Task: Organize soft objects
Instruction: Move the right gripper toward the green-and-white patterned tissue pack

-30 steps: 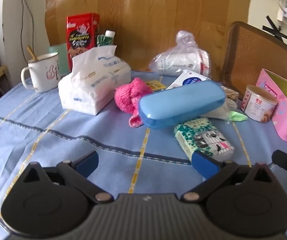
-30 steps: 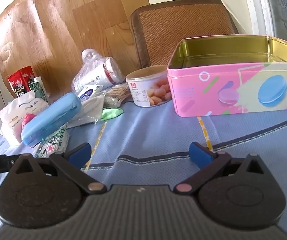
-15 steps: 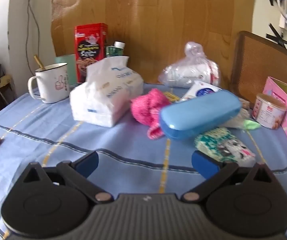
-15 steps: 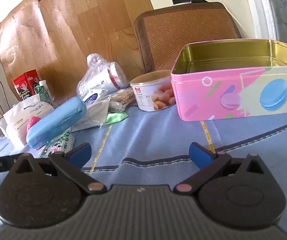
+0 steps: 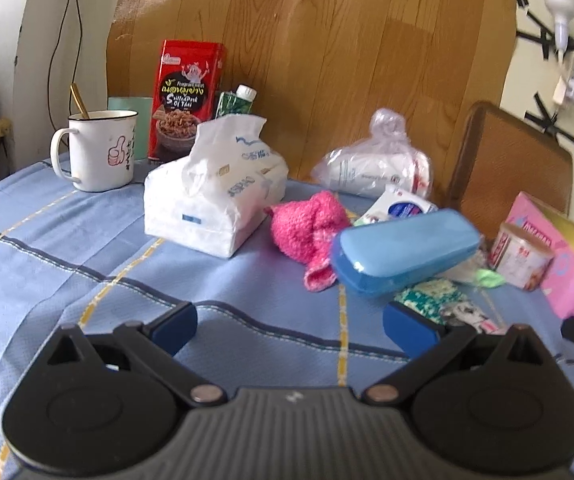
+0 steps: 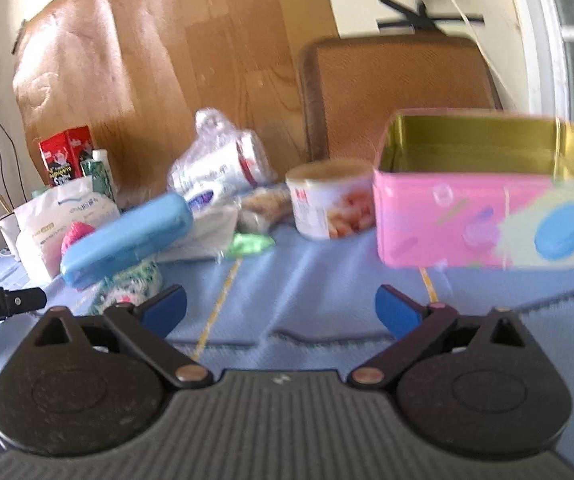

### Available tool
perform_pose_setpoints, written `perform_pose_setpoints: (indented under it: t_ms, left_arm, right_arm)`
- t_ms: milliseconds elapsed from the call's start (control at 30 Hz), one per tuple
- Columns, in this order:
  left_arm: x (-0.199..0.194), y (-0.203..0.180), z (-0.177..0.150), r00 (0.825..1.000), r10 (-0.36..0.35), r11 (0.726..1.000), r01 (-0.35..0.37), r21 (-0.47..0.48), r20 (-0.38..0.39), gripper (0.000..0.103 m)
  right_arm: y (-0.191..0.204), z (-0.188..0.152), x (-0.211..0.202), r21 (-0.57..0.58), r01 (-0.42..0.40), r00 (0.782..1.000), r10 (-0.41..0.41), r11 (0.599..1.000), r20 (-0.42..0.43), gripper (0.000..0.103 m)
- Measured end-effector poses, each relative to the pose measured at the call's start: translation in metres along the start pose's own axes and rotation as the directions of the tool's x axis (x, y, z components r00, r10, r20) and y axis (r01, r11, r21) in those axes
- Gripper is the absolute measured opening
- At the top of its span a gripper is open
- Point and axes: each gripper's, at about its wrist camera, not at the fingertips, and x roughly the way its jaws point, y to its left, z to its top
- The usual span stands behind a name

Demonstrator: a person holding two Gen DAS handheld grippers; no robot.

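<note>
A pink knitted piece (image 5: 307, 228) lies mid-table between a white tissue pack (image 5: 215, 196) and a blue hard case (image 5: 403, 250). A green-patterned tissue packet (image 5: 443, 306) lies under the case's front end. An open pink tin (image 6: 487, 200) with a gold inside stands at the right. My left gripper (image 5: 289, 326) is open and empty above the blue cloth, short of the pink piece. My right gripper (image 6: 281, 312) is open and empty, in front of the tin and a small can (image 6: 329, 204).
A white mug (image 5: 101, 152), a red snack box (image 5: 185, 100) and a bagged roll (image 5: 375, 164) stand along the back by a wooden panel. A brown chair back (image 6: 395, 92) is behind the tin. A green wrapper (image 6: 249, 244) lies by the case.
Both grippers have risen and tilted up, so the objects sit lower in view. The left view has swung left; the right view has swung towards the tin. Both jaws stay open.
</note>
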Motion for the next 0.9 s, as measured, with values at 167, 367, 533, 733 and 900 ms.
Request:
perform_pose_setpoints:
  t_ms: [167, 367, 533, 733, 900]
  left_arm:
    - [-0.008, 0.007, -0.001, 0.997, 0.011, 0.998, -0.006, -0.058, 0.073, 0.103]
    - [-0.011, 0.003, 0.003, 0.992, 0.065, 0.997, -0.06, -0.048, 0.105, 0.103]
    - [-0.009, -0.013, 0.007, 0.974, 0.118, 0.992, -0.123, 0.017, 0.191, 0.103]
    - [-0.009, -0.023, 0.006, 0.95, 0.187, 0.978, -0.203, 0.043, 0.252, 0.103]
    - [-0.025, -0.028, -0.001, 0.908, 0.22, 0.968, -0.248, 0.033, 0.357, 0.103]
  right_arm:
    - [0.027, 0.007, -0.01, -0.179, 0.107, 0.964, -0.058, 0.978, 0.259, 0.1]
    - [0.041, -0.007, -0.011, -0.253, 0.176, 0.911, -0.06, 0.951, 0.408, 0.101]
    - [0.033, -0.005, -0.012, -0.214, 0.17, 0.904, -0.066, 0.962, 0.422, 0.103]
    - [0.03, -0.011, -0.02, -0.134, 0.175, 0.899, -0.103, 0.975, 0.425, 0.103]
    - [0.034, -0.011, -0.018, -0.157, 0.171, 0.906, -0.092, 0.973, 0.414, 0.103]
